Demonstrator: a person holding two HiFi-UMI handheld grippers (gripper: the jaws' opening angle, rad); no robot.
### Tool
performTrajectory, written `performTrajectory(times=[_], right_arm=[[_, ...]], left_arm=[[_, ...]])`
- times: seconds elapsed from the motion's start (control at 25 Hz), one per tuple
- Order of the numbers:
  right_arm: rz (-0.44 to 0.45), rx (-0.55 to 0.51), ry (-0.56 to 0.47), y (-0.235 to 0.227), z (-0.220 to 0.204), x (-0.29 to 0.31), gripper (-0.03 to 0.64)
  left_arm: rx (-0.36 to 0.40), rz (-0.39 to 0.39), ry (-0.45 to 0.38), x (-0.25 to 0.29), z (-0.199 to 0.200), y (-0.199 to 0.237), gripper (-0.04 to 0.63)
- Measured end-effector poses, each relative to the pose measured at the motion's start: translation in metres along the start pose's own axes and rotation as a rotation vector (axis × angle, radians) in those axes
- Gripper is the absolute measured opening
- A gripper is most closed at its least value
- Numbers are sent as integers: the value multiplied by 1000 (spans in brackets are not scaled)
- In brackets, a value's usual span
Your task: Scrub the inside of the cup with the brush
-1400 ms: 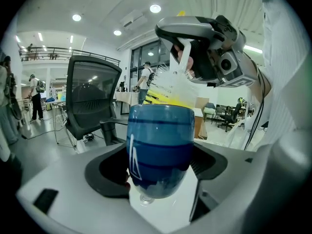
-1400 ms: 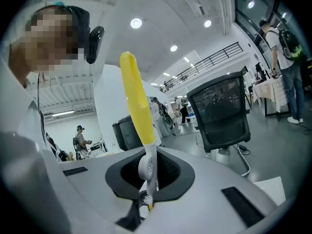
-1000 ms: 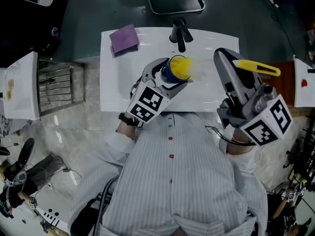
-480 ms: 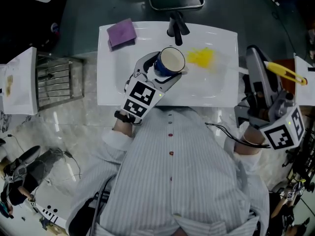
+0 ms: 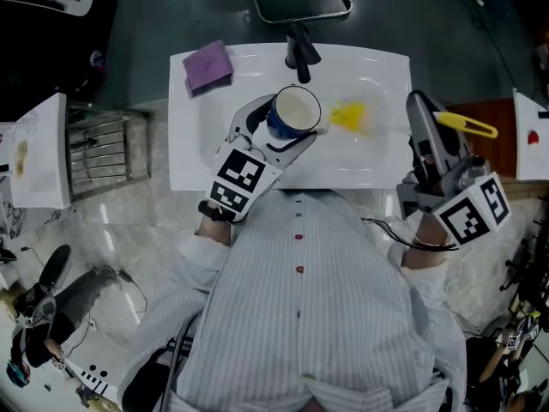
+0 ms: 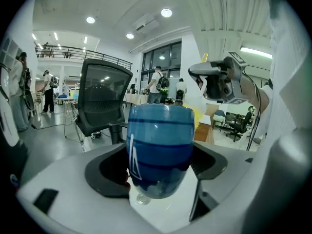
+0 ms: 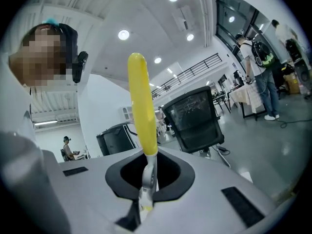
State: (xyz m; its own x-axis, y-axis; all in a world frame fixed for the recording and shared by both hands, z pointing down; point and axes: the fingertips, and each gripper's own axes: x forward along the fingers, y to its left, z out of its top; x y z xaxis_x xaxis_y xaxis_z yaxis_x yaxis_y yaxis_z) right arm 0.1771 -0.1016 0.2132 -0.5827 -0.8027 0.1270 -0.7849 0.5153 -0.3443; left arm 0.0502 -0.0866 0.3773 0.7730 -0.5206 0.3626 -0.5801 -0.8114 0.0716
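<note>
Claws first: the left claw stands partly open, its two dark pads pressed to either side of the cup, low on its blue body. The cup has darker bands and a small white triangle mark. In the head view it is held over the sink, left of the middle, with its mouth turned up at the camera and a pale inside showing. The faucet is just behind it.

The right claw is nearly closed, pinching the thin pale shaft of the brush. The yellow handle rises straight out beyond the jaws. In the head view this claw sits at the right edge of the sink, well apart from the cup, and the handle sticks out to the right.

A yellow blur hangs over the basin just right of the cup, joined to the right claw by a faint line. It looks like the brush head, but it is too smeared to make out bristles, or whether it touches the basin. The right gripper view cuts the shaft off low between the jaws and shows no head. The left gripper view shows only the cup's outside. A purple cloth lies on the sink's far left corner.
</note>
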Motion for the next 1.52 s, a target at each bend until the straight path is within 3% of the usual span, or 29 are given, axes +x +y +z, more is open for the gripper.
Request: performTrajectory(times=[0.24, 0.56, 1.52], right_arm=[[-22, 80, 28, -22, -34, 6, 34], [-24, 91, 88, -30, -63, 13, 34], [-9, 89, 133, -26, -75, 21, 34]], left_arm=[[-35, 7, -34, 2, 8, 3, 385], [-41, 15, -29, 6, 7, 4, 385], [-50, -12, -18, 14, 8, 2, 385]])
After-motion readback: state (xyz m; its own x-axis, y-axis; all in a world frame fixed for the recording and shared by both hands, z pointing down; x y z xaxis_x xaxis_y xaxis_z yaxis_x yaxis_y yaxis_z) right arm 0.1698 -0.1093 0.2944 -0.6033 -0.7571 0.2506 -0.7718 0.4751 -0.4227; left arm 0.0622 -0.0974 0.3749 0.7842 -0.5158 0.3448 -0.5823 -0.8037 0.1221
